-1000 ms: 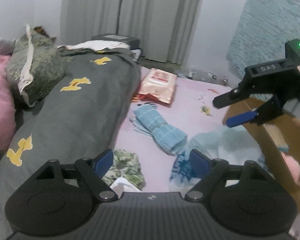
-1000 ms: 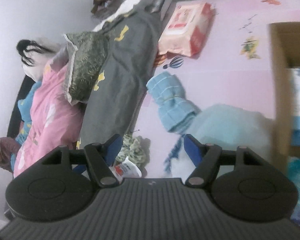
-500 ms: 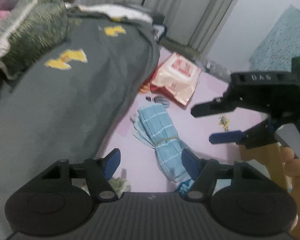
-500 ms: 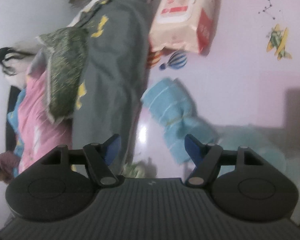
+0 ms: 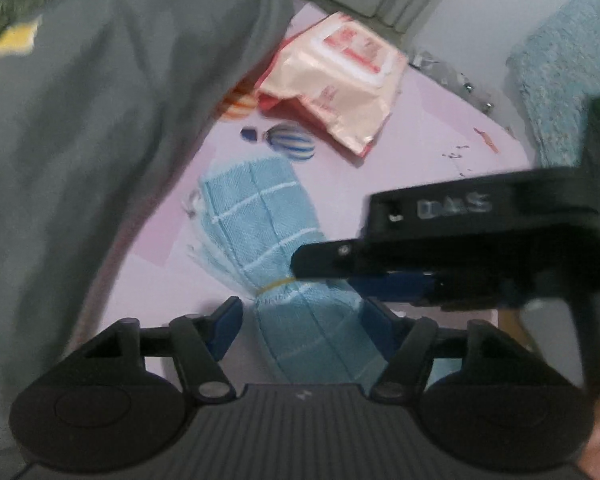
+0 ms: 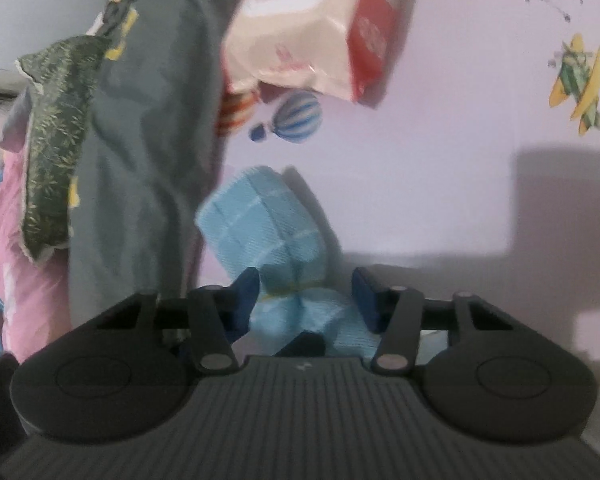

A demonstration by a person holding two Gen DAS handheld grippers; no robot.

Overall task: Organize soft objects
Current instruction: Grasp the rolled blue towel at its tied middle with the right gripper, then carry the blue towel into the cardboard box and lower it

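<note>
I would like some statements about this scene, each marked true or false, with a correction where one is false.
1. The blue towel bundle is tied with a thin yellow band. True.
2. The towel bundle lies on top of the grey blanket. False: it lies on the pink mat, beside the blanket.
3. The right gripper has the towel bundle between its fingers. True; its jaws are closing.
4. The wipes packet is green. False: it is pale peach with red print.
5. The left gripper reaches toward the wipes packet. False: it is at the towel bundle.
</note>
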